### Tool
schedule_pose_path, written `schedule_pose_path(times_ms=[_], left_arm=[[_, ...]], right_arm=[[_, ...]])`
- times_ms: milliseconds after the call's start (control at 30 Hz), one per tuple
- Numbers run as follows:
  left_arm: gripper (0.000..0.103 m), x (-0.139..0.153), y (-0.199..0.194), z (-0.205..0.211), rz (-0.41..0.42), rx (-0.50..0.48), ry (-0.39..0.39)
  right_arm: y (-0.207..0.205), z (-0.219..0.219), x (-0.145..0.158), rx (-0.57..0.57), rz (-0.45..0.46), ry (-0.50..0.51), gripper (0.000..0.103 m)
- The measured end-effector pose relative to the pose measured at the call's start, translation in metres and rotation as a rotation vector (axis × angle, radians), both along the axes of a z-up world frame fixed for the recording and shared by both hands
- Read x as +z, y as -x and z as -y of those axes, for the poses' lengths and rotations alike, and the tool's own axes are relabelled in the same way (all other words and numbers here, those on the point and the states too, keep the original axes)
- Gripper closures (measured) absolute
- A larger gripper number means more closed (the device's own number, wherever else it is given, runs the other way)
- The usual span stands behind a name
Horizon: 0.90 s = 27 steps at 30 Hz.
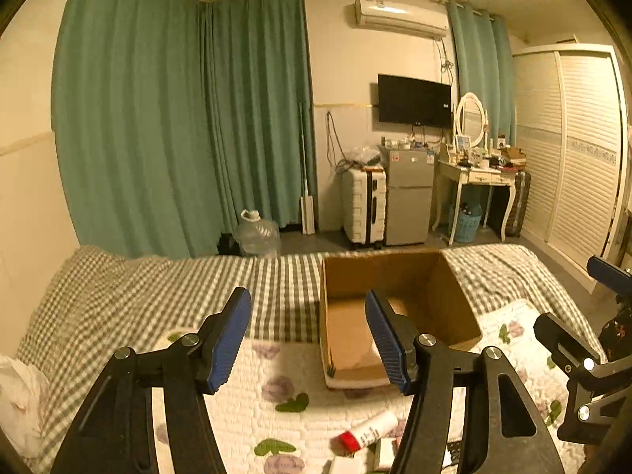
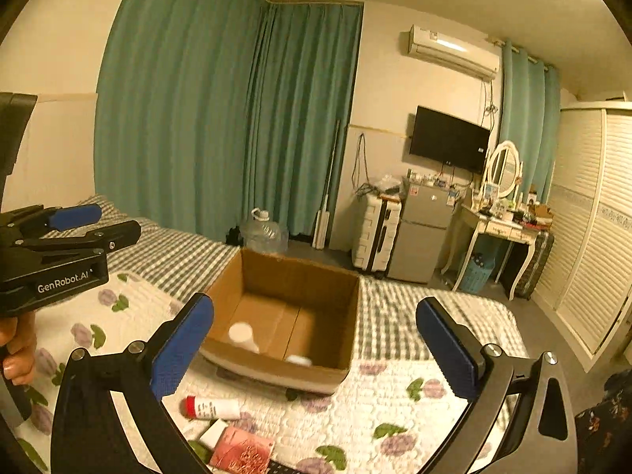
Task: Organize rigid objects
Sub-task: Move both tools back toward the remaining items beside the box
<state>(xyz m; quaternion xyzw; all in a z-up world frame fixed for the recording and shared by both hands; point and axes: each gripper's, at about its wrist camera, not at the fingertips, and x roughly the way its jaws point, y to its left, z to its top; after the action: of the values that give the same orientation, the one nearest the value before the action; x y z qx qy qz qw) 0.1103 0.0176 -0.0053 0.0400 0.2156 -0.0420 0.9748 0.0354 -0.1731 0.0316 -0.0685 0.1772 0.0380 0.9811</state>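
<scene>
An open cardboard box (image 2: pixel 339 375) sits on the bed; it also shows in the left wrist view (image 1: pixel 462 296). Inside it lie a white round object (image 2: pixel 241 333) and a second white item (image 2: pixel 299 360). A white tube with a red cap (image 2: pixel 213 409) lies on the quilt in front of the box, also in the left wrist view (image 1: pixel 369 430). A pink packet (image 2: pixel 243 450) and a small white box (image 2: pixel 212 434) lie beside it. My left gripper (image 1: pixel 308 339) is open and empty above the quilt. My right gripper (image 2: pixel 316 349) is open and empty, facing the box.
The bed has a floral quilt (image 2: pixel 395 407) over a checked sheet (image 1: pixel 158 288). Green curtains (image 1: pixel 177 118) hang behind. A water jug (image 1: pixel 256 233), suitcase (image 1: pixel 363 205), small fridge (image 1: pixel 409 193) and dressing table (image 1: pixel 474 175) stand past the bed. A wardrobe (image 1: pixel 572 150) is at right.
</scene>
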Motion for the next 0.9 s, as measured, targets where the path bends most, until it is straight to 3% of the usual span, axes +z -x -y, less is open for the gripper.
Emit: schedule_pose_path(times_ms=[467,600,700,900], left_arm=[[0.040,-0.079,-0.005,-0.005,-0.131,-0.039,-0.023],[0.040,-0.104,-0.008,-0.006,-0.199,-0.062,-0.031],[0.040,-0.129,-0.012,-0.009,-0.285,-0.073,0.009],[0.040,-0.159,-0.012,-0.005,-0.384,-0.116,-0.010]], right_arm=[[-0.021,-0.008,-0.088,0.017,-0.203,-0.020,0.000],[-0.026,-0.011,-0.113,0.031,-0.282,-0.030,0.000],[-0.029,-0.015,-0.131,0.043,-0.332,-0.035,0.000],[-0.034,-0.027,-0.168,0.075,-0.421,-0.011,0.000]])
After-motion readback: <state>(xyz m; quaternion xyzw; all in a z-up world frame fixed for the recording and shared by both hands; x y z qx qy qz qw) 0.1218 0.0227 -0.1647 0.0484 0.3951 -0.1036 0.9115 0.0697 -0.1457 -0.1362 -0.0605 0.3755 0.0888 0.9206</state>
